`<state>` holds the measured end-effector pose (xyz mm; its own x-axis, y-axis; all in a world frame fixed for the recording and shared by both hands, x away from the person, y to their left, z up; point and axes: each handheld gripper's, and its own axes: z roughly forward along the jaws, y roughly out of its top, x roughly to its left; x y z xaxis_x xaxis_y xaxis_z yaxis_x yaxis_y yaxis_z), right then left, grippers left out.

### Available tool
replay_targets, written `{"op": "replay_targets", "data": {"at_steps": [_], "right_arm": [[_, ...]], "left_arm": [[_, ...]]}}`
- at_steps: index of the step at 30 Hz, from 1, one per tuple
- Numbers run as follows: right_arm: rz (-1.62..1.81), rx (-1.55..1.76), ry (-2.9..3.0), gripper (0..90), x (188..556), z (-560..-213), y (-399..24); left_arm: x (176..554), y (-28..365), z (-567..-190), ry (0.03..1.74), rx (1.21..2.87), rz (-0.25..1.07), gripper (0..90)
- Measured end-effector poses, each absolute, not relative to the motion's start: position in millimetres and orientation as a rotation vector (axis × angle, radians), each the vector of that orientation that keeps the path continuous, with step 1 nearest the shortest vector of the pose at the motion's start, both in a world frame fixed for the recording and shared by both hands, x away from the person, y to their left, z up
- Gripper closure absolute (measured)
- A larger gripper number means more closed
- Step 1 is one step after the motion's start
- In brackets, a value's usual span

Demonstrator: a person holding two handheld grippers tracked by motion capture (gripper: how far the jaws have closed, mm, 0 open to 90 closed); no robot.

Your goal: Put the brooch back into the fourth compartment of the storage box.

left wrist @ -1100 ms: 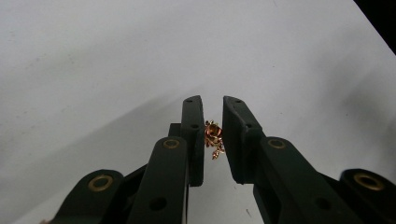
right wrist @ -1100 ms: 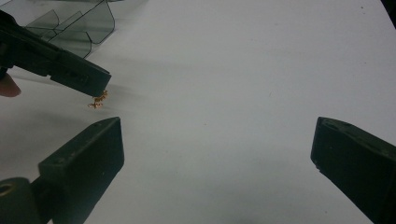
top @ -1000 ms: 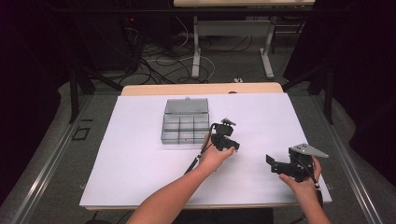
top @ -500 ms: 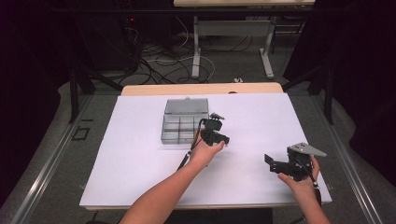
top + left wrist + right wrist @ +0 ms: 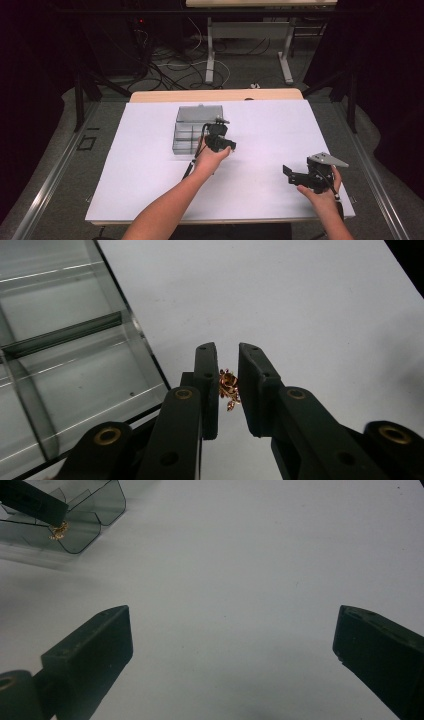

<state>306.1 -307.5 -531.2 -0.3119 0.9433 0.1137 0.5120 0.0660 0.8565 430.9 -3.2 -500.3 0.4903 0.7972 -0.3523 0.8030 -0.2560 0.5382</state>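
Left gripper point(image 5: 218, 141) gripped a small gold trinket point(image 5: 229, 388) beside the clear compartment box point(image 5: 192, 131).

High view: the left gripper was at the box's right edge on the white table point(image 5: 150, 165); the right gripper point(image 5: 300, 175) sat well apart, near the table's right front.
Left gripper view: jaws nearly closed, pinching the gold trinket above the white surface just beside the box wall.
Right gripper view: jaws stood wide open with nothing between them; the trinket hung far off by the box.

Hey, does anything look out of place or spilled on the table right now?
Nothing stands out. The clear organizer box sits squarely on the white table, and the left gripper holds a small gold trinket cleanly beside it.
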Motion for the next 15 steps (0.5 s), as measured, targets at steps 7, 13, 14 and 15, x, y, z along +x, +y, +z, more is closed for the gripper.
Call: {"op": "replay_targets", "data": {"at_steps": [7, 13, 14, 15], "right_arm": [[1.158, 1.445, 1.874, 2.3, 306, -531, -307], [1.169, 1.445, 1.871, 2.4, 307, -532, -306], [1.169, 1.443, 1.871, 2.4, 307, -532, -306], [1.168, 1.444, 1.872, 2.3, 307, -532, -306]], "left_arm": [[433, 8, -497, 1.343, 2.034, 0.015, 78.9], [436, 18, -495, 1.365, 2.015, 0.022, 78.9], [437, 21, -494, 1.372, 2.005, 0.025, 79.0], [437, 21, -494, 1.372, 2.005, 0.025, 78.9]]}}
